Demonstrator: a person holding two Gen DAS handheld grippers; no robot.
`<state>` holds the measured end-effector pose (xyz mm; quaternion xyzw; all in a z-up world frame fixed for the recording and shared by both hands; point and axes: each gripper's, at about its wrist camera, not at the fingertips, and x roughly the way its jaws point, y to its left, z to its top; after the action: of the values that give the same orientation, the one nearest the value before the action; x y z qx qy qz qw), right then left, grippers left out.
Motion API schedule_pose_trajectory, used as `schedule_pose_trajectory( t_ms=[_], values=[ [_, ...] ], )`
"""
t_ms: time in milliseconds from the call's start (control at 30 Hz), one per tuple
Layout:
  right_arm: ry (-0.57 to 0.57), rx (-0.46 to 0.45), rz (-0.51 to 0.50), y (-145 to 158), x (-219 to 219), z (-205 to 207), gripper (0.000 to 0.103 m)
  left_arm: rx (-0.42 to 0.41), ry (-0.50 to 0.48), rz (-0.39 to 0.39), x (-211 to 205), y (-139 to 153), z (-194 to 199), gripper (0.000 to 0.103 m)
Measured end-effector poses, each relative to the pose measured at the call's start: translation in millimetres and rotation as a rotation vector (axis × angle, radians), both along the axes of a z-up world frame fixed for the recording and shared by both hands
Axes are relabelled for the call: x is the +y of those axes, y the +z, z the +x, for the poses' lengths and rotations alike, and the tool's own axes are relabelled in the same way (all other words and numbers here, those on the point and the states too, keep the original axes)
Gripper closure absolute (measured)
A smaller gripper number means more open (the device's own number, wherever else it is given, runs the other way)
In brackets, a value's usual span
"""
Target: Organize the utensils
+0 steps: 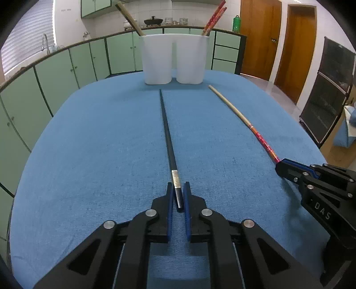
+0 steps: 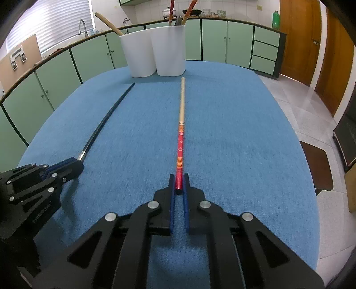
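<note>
Blue woven cloth covers the table [image 1: 100, 144], and two loose chopsticks lie on it, each running lengthwise from the near edge toward the far edge. The black chopstick [image 1: 166, 133] lies on the left half of the table, its thin tip ending just short of the white holder [image 1: 175, 60] that stands at the middle of the far edge. Its thick end, past a silver band, sits between the blue pads of the left gripper [image 1: 179, 195], whose jaws are pinching it against the cloth.

The red and tan chopstick [image 2: 181, 133] lies on the right half, well apart from the black one and roughly parallel to it. Its bare tan tip points at the holder and stops just before it. Its red patterned end is clamped between the jaws of the right gripper [image 2: 179, 184], which are drawn in on it. Both grippers are low at the near edge of the table, their tips on or just above the cloth.

The holder has two compartments side by side. The left one holds brown wooden chopsticks [image 1: 130, 19] leaning left; the right one holds red patterned chopsticks [image 1: 214, 17] leaning right.

Behind the table runs a row of green cabinets [image 1: 66, 66].
</note>
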<state>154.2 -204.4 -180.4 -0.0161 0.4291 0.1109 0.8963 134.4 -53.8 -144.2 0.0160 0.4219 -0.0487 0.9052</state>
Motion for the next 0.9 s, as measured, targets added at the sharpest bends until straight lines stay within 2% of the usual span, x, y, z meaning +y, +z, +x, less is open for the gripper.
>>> schedule_pose_trajectory(
  t_ms=[300,433,700,900],
  values=[
    [-0.004,-0.036,0.019,14.9,-5.0,-8.5,0.098,-0.011,0.004,-0.034,6.8,8.8,-2.0,0.096],
    [-0.003,-0.076,0.019,33.2,-6.7,-12.8,0.098,-0.072,-0.008,-0.013,8.2,31.5,-8.5,0.096],
    [0.008,-0.2,0.075,87.7,-13.6,-19.8,0.098,-0.228,-0.008,-0.048,18.7,92.3,-10.4,0.096],
    [0.025,-0.273,0.132,131.6,-18.5,-10.7,0.098,-0.338,-0.011,-0.074,25.7,136.3,0.6,0.096]
  ],
)
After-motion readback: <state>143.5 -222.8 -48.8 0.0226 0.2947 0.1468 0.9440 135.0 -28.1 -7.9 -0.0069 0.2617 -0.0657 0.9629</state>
